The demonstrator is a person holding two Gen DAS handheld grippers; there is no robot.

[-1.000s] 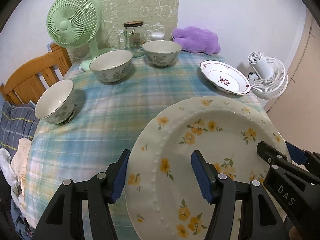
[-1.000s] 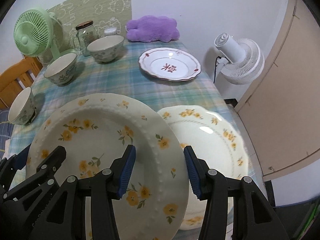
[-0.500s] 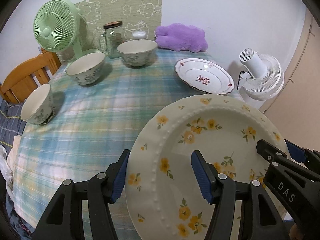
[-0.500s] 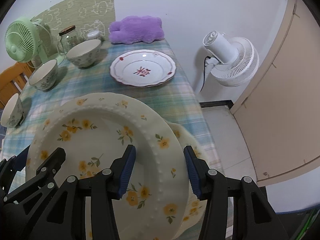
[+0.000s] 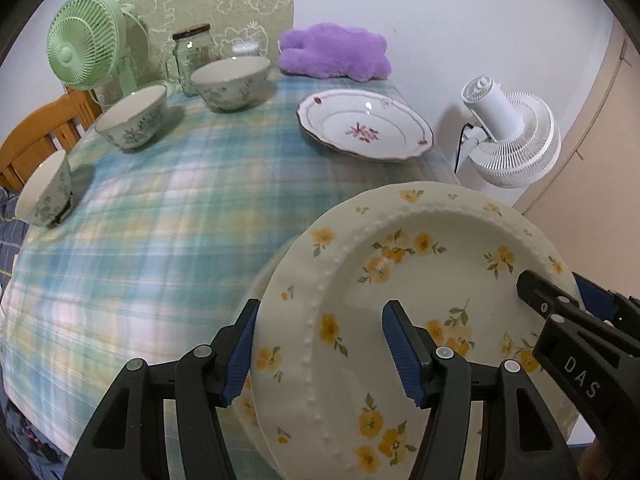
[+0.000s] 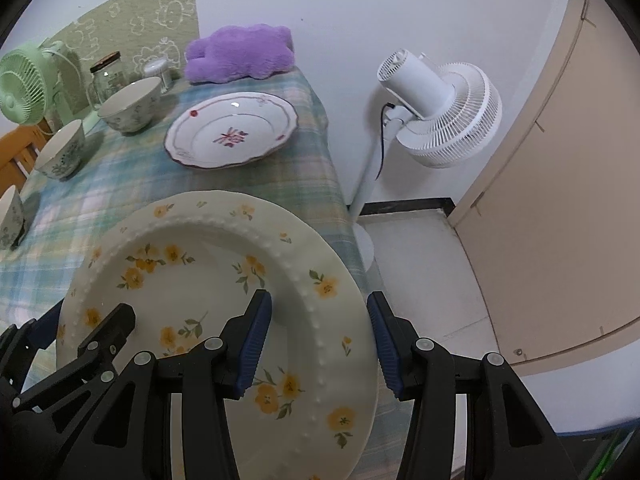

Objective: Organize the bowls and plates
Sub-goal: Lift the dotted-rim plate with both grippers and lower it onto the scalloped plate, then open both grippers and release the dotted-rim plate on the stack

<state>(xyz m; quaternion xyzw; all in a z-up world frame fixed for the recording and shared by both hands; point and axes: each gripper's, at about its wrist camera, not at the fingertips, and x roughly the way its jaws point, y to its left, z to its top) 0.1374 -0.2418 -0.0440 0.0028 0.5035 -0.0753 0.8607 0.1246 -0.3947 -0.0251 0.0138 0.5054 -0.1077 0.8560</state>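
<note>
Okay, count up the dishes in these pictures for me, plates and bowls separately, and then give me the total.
Plates: 3 (yellow-flowered plate held up, matching plate under it with only its rim showing, red-flowered plate)
Bowls: 3 (far bowl, middle bowl, near bowl)
Total: 6

A checked blue-green tablecloth (image 5: 152,216) covers the table. At its far edge, against the wall, lies a purple plush toy (image 5: 334,56). Left of the toy stand a small white-lidded jar (image 5: 245,48), then a glass jar (image 5: 193,58) with a cork lid, then a green fan (image 5: 86,58). A white fan (image 6: 438,110) stands on the floor right of the tablecloth. A wooden chair (image 5: 36,136) shows past its left edge.
</note>
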